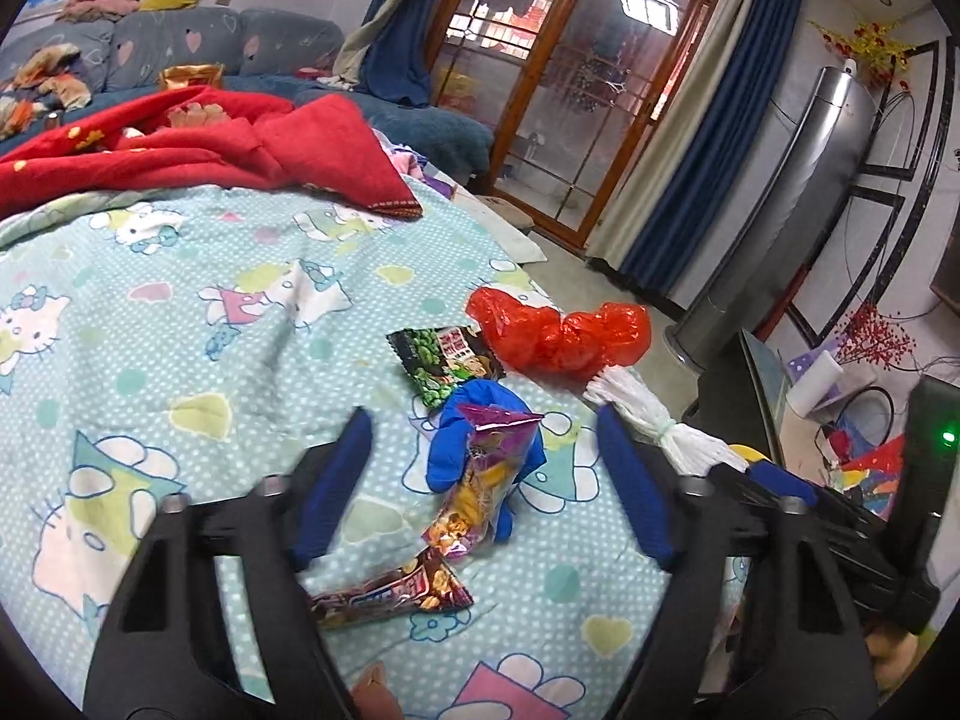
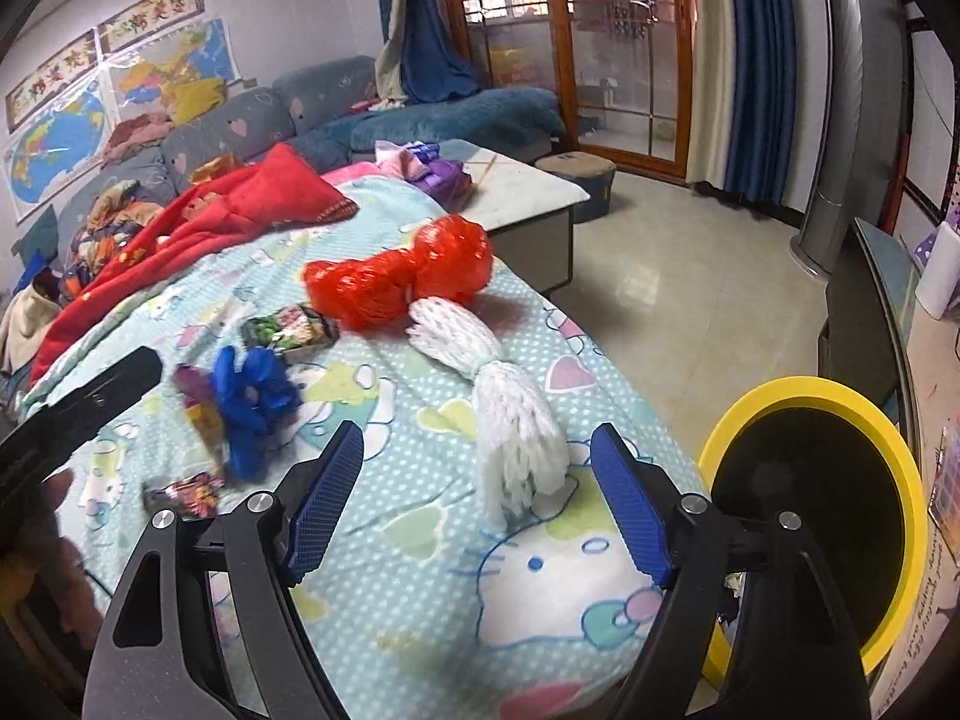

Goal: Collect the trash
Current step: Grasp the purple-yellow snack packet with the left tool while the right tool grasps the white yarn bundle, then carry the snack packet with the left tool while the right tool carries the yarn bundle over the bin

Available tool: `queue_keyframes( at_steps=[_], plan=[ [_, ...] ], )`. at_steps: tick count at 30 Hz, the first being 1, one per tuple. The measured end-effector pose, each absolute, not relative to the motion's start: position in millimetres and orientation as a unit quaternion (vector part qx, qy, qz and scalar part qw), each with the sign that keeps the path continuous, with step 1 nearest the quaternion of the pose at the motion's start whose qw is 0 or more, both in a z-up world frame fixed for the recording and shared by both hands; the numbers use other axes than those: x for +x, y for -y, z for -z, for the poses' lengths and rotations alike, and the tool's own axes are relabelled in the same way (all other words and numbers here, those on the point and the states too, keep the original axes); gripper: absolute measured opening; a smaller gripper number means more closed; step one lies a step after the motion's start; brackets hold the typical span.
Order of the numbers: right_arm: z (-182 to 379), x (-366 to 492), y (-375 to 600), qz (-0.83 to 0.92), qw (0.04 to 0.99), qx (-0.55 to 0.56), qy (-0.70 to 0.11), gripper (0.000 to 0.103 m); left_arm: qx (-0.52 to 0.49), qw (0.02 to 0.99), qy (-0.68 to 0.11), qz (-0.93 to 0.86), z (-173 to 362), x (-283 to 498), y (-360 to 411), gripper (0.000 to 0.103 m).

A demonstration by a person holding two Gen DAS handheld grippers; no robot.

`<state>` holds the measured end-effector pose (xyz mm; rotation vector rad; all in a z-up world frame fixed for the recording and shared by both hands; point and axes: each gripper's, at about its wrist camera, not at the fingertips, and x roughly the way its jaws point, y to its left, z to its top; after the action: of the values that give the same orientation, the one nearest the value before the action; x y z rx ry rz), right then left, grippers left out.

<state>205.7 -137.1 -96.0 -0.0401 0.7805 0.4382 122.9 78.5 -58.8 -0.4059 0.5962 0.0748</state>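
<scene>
Trash lies on a Hello Kitty blanket point(image 1: 180, 312). My left gripper point(image 1: 483, 420) is open, its jaws either side of a purple snack wrapper point(image 1: 486, 474) lying on a crumpled blue glove point(image 1: 474, 438). A brown wrapper point(image 1: 390, 594) lies nearer, a green snack packet point(image 1: 444, 363) and a red plastic bag point(image 1: 558, 330) farther. My right gripper point(image 2: 480, 438) is open just above a white foam net point(image 2: 510, 414). The red bag point(image 2: 396, 282), blue glove point(image 2: 252, 396) and green packet point(image 2: 288, 327) lie beyond. A yellow-rimmed black bin point(image 2: 822, 516) stands at the right, below the blanket's edge.
A red blanket point(image 1: 180, 144) lies at the back, a sofa point(image 2: 300, 114) with clothes behind it. A low table point(image 2: 528, 186) and a round stool point(image 2: 576, 174) stand on the tiled floor. A tall silver fan point(image 1: 798, 198) and a dark cabinet point(image 2: 864, 312) are at the right.
</scene>
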Motion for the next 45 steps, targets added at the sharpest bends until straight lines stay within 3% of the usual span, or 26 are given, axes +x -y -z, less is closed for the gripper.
queue_keyframes(
  at_steps=[4, 5, 8, 13, 16, 27, 45],
  plan=[
    [107.7, 221.0, 137.6, -0.203, 0.897, -0.011, -0.393, 0.075, -0.200, 0.933, -0.298, -0.023, 63.7, 131.3, -74.5, 0.058],
    [111.1, 225.1, 137.4, -0.202, 0.895, -0.010, -0.398, 0.075, -0.200, 0.933, -0.300, -0.018, 64.6, 133.7, -72.9, 0.053],
    [119.3, 233.3, 137.2, -0.204, 0.887, -0.003, -0.415, 0.062, -0.201, 0.932, -0.302, -0.014, 66.2, 138.3, -71.4, 0.041],
    [130.6, 235.6, 136.8, -0.214, 0.875, 0.003, -0.434, 0.029, -0.203, 0.928, -0.312, -0.012, 71.7, 142.8, -72.1, 0.034],
    [133.0, 228.3, 133.5, -0.224, 0.874, -0.008, -0.431, 0.020, -0.206, 0.927, -0.314, -0.010, 73.9, 142.2, -72.8, 0.030],
    [120.3, 194.1, 126.5, -0.277, 0.859, -0.027, -0.430, 0.018, -0.212, 0.927, -0.310, 0.007, 68.2, 135.0, -75.2, 0.020],
    [94.2, 165.1, 130.6, -0.310, 0.852, -0.012, -0.420, 0.017, -0.242, 0.937, -0.253, 0.020, 21.1, 107.7, -99.3, 0.019]
  ],
)
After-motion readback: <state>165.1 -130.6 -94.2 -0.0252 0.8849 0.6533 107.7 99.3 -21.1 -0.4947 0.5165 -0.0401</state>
